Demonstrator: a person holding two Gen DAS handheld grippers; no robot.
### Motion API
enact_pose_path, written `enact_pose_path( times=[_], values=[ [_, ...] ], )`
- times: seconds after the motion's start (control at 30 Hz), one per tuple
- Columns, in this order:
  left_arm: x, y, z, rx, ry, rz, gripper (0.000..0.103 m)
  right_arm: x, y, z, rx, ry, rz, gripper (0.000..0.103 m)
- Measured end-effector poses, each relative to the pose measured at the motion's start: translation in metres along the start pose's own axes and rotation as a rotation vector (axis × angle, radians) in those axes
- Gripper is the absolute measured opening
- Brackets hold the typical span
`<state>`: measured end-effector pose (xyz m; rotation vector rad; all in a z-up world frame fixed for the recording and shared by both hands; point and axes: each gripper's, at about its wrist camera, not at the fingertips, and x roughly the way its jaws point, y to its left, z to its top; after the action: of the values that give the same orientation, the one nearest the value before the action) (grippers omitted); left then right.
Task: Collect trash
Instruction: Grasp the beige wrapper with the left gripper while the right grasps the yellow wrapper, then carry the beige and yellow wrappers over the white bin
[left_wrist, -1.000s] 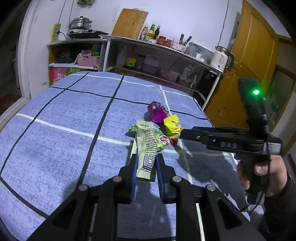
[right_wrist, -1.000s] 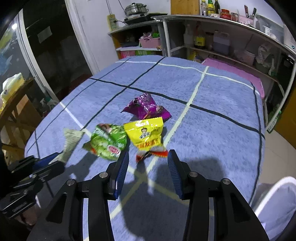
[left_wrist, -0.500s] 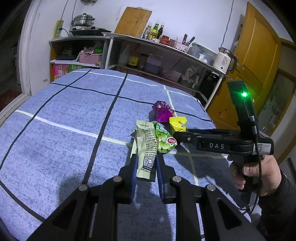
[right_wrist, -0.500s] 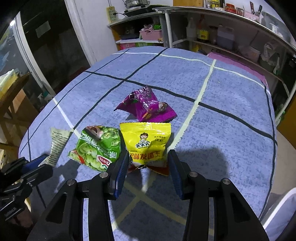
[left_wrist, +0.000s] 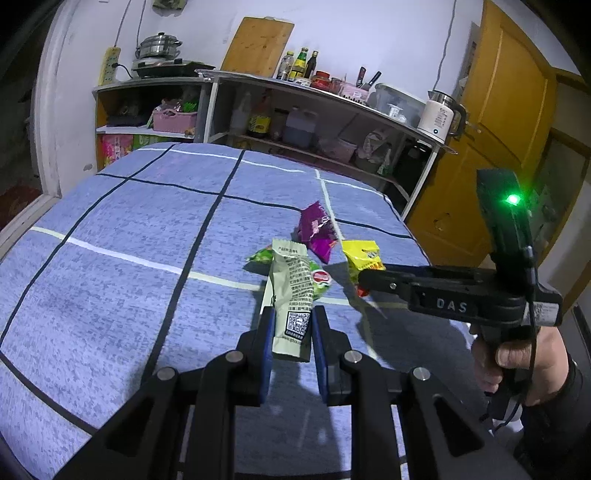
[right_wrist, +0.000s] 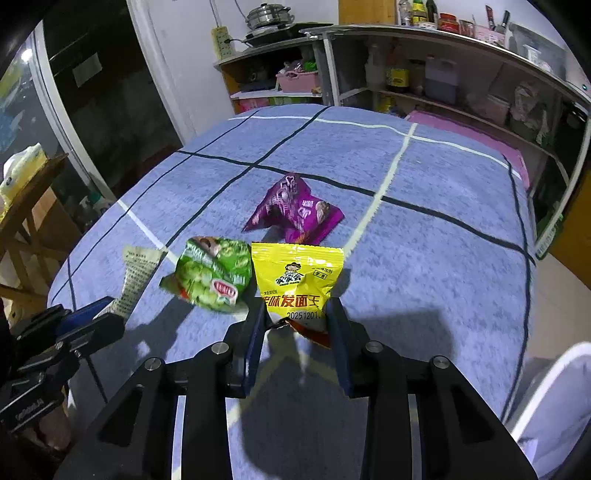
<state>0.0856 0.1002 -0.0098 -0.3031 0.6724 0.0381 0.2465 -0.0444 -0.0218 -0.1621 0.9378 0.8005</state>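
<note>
My left gripper (left_wrist: 291, 332) is shut on a pale green wrapper (left_wrist: 291, 295) and holds it above the blue table cloth (left_wrist: 129, 229). The wrapper also shows in the right wrist view (right_wrist: 136, 273). My right gripper (right_wrist: 295, 317) is open, with its jaws either side of the lower edge of a yellow snack packet (right_wrist: 295, 280) that lies on the cloth. The yellow packet also shows in the left wrist view (left_wrist: 364, 254). A green packet (right_wrist: 212, 275) lies just left of the yellow one. A purple packet (right_wrist: 295, 212) lies behind them.
Shelves (left_wrist: 295, 122) with bottles, a pot and a kettle (left_wrist: 441, 114) stand behind the table. A yellow door (left_wrist: 498, 129) is at the right. A white bin rim (right_wrist: 554, 391) shows at the lower right of the right wrist view. A wooden stand (right_wrist: 26, 206) is at the left.
My right gripper has moved forward to the yellow packet, so its jaws now flank the packet's lower edge. My left gripper still holds the pale green wrapper.
</note>
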Motion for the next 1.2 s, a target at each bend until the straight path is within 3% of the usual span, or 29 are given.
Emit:
enact_pose_path(
  times=[0.67,1.2],
  values=[
    [-0.018,-0.074,-0.006,0.109,0.004,-0.081,0.020,-0.107,-0.013,-0.067,0.109,-0.134,-0.017,0.034],
    [-0.013,-0.142,-0.016,0.208,0.047,-0.172,0.020,-0.169,-0.048,-0.112,0.202,-0.212,-0.086,0.034]
  ],
)
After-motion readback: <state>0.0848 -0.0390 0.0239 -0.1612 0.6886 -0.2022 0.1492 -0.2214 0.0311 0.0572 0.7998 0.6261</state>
